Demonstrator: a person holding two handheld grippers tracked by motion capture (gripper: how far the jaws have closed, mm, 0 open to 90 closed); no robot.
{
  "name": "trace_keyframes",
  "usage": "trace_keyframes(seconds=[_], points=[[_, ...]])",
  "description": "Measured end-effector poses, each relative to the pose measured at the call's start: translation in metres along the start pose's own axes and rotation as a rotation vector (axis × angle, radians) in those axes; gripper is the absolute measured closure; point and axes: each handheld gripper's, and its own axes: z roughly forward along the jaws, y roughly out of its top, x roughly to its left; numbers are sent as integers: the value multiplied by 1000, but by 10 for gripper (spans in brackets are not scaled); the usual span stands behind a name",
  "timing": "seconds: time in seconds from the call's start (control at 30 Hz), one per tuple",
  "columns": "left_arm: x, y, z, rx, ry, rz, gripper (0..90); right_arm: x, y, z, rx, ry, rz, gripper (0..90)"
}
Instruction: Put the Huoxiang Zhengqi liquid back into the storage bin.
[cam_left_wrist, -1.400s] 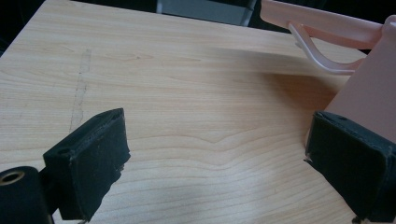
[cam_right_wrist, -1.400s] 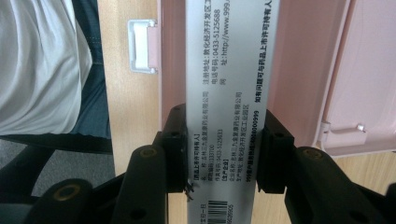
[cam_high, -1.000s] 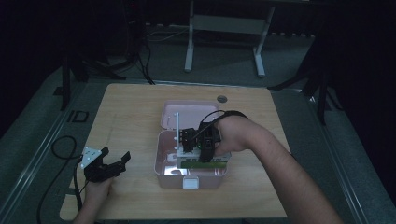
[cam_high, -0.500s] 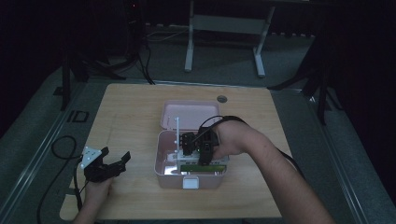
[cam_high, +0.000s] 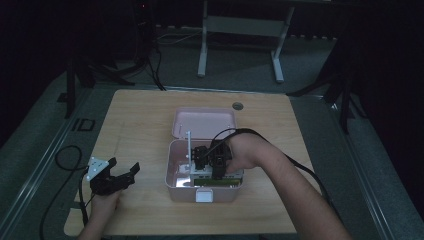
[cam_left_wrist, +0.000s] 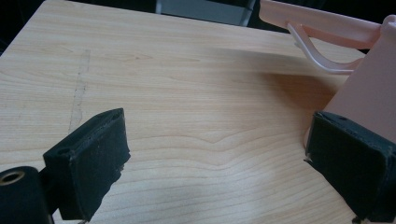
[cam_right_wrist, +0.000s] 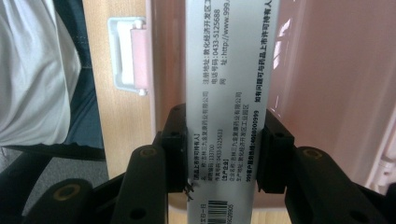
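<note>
The right gripper (cam_right_wrist: 227, 156) has its two black jaws pressed against the long sides of a carton (cam_right_wrist: 229, 88), so it is closed on the carton and holds it low inside a pink box (cam_high: 180, 187). The carton is a slim, flat, pale grey pack printed with rows of black text and a barcode at the end nearest the gripper; in the high view a green face of it (cam_high: 216, 182) shows just inside the box's front wall. The gripper grasps it near one end, and the rest of the carton stretches away from the jaws. Its long axis runs along the box's front wall, beside the white latch (cam_right_wrist: 127, 55) on that wall. The box stands near the middle of the table's (cam_high: 135, 115) front half, its lid (cam_high: 204, 122) lying open toward the far edge.

The left gripper (cam_high: 114, 177) sits near the table's front left corner, well apart from the box in the high view. Its jaws stand wide apart with nothing but bare wood between them, and the box's pink wall (cam_left_wrist: 373, 88) lies just beyond one pad (cam_left_wrist: 350, 158).
</note>
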Motion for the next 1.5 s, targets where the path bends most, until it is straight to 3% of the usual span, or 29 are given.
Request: trace_keyframes(seconds=[1.0,1.5], points=[[-1,0,1,2,0,6,62,-6,-6,39,-28,3,18,618],[-1,0,0,-2,-3,7,61,-8,-4,59,-22,10,-2,617]])
